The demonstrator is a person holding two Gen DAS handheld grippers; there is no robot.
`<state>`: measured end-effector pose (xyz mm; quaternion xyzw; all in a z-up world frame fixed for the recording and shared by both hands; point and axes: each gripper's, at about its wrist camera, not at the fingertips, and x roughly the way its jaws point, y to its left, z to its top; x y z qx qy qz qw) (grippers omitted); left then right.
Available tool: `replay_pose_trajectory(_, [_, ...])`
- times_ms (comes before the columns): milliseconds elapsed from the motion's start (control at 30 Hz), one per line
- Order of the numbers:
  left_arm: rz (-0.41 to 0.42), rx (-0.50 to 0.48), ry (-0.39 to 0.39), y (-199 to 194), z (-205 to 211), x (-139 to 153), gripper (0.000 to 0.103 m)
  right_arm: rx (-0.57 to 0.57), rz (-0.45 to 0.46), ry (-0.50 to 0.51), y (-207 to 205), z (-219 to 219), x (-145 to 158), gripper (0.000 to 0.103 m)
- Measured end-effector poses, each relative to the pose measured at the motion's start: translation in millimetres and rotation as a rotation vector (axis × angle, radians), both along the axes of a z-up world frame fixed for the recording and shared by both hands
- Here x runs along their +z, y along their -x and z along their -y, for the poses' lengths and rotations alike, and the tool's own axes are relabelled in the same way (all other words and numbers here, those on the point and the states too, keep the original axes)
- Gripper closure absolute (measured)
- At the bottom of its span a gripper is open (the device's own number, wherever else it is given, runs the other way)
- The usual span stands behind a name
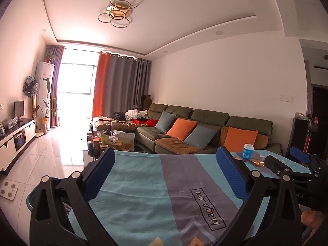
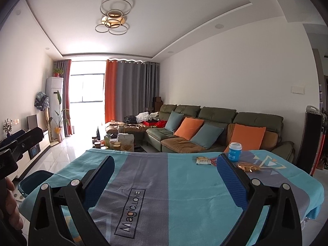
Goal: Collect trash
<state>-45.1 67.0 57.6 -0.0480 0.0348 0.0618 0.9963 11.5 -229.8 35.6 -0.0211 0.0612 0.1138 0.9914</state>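
Observation:
On the far right of the turquoise and grey cloth-covered table (image 2: 184,194) lie a beige snack wrapper (image 2: 203,160), a small red wrapper (image 2: 213,161) and a crumpled gold wrapper (image 2: 248,166), beside a blue cup with a white lid (image 2: 235,152). My right gripper (image 2: 166,170) is open over the cloth, its right finger just short of the wrappers. My left gripper (image 1: 166,164) is open and holds nothing above the table's left part. The cup (image 1: 248,152) and gold wrapper (image 1: 257,162) sit beyond its right finger. The right gripper (image 1: 285,158) shows at the right edge.
A teal bin (image 2: 34,179) stands on the floor off the table's left edge, and also shows in the left wrist view, teal bin (image 1: 30,198). Behind the table are a green sofa (image 2: 215,123) with cushions and a cluttered coffee table (image 2: 119,141). A white scale (image 1: 9,190) lies on the floor.

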Motion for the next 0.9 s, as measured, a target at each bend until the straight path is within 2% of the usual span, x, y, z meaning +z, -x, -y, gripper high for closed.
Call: replay_pose_trajectory(900, [0.024, -0.019, -0.031, 13.3, 7.4, 0.8, 0.006, 0.002, 0.027, 0.010, 7.6, -0.3, 4.0, 0.007])
